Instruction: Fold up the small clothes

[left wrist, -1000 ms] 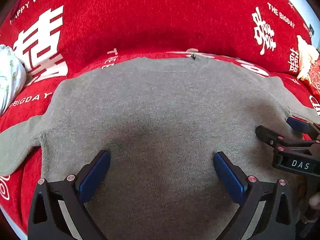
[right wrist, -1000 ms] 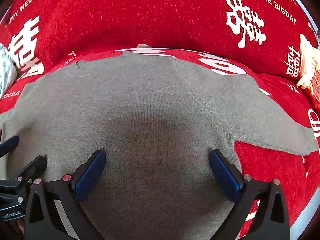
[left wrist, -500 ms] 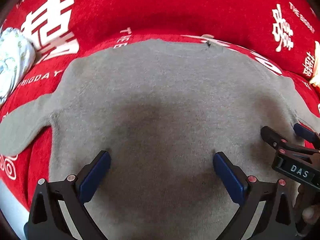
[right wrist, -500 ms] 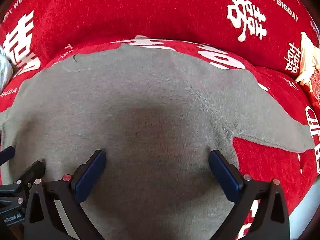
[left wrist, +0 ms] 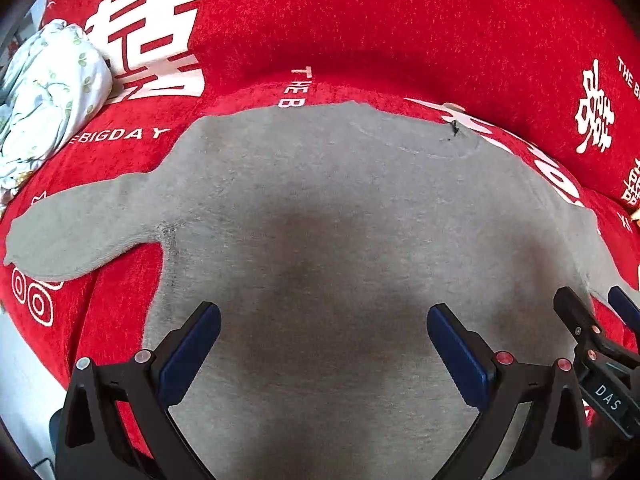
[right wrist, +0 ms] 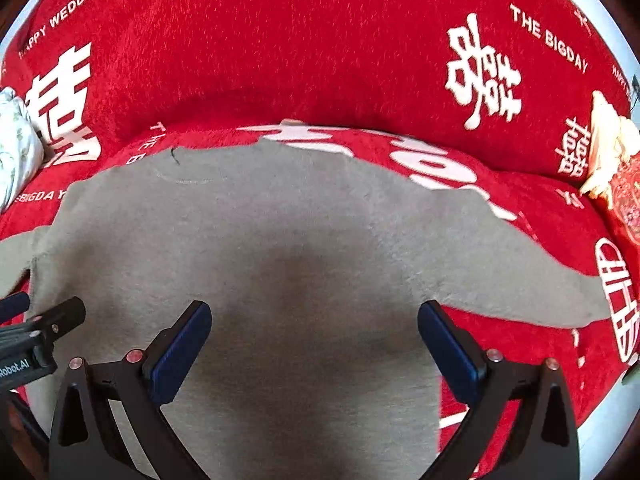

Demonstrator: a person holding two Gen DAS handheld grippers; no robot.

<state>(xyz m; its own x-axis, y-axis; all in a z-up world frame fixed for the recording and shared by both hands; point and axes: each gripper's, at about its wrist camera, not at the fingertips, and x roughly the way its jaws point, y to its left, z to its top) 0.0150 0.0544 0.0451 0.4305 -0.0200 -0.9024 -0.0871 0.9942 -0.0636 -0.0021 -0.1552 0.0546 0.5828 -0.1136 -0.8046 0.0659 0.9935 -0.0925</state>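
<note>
I hover my left gripper (left wrist: 323, 334) and right gripper (right wrist: 314, 330), both spread wide and empty, above the flat grey sweater (left wrist: 340, 220), folding unstarted; next, probably pinch a sleeve inward.

The left matte-black plastic two-finger gripper (left wrist: 323, 340) is showing triangular cut-out arms, dark blue rubber pads (left wrist: 191, 354) lining its fingers, and silver and red round screw heads behind them. The right matte-black two-finger gripper (right wrist: 314, 338) is wearing matching blue pads and reddish screws. White lettering is showing on each gripper's body.
</note>
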